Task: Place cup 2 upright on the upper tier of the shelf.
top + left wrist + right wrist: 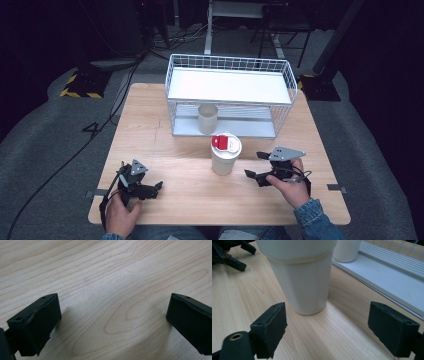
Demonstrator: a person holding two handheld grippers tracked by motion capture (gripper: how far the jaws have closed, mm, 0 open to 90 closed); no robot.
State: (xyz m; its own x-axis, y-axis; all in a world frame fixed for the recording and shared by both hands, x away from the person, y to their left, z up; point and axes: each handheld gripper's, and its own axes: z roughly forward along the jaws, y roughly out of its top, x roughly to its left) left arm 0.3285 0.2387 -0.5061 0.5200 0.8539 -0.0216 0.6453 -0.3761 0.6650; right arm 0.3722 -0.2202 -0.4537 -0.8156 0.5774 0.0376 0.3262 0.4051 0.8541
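1. White cup (225, 159) with a white lid bearing a red tab (220, 141) stands upright near the middle of the wooden table (165, 125), its long axis vertical, narrower at the base and wider at the rim; the red tab sits on the lid's left, far side in the high view
2. In the right gripper view the cup (299, 277) rises just ahead of the jaws, slightly toward the left jaw, with its base flat on the wood
3. Right gripper (257, 165) lies just right of the cup, apart from it, jaws spread wide and holding nothing, aimed leftward at the cup
4. Left gripper (156, 187) rests at the near left of the table, well apart from the cup, jaws parted and empty over bare wood grain (112, 302)
5. Behind the cup stands a white wire rack (230, 92) with a flat top shelf; a second white cup (207, 118), without a lid, stands upright on its lower shelf
6. The table is pale wood with visible grain, set on grey carpet (45, 130); cables (120, 90) trail across the floor, and the room beyond is dark
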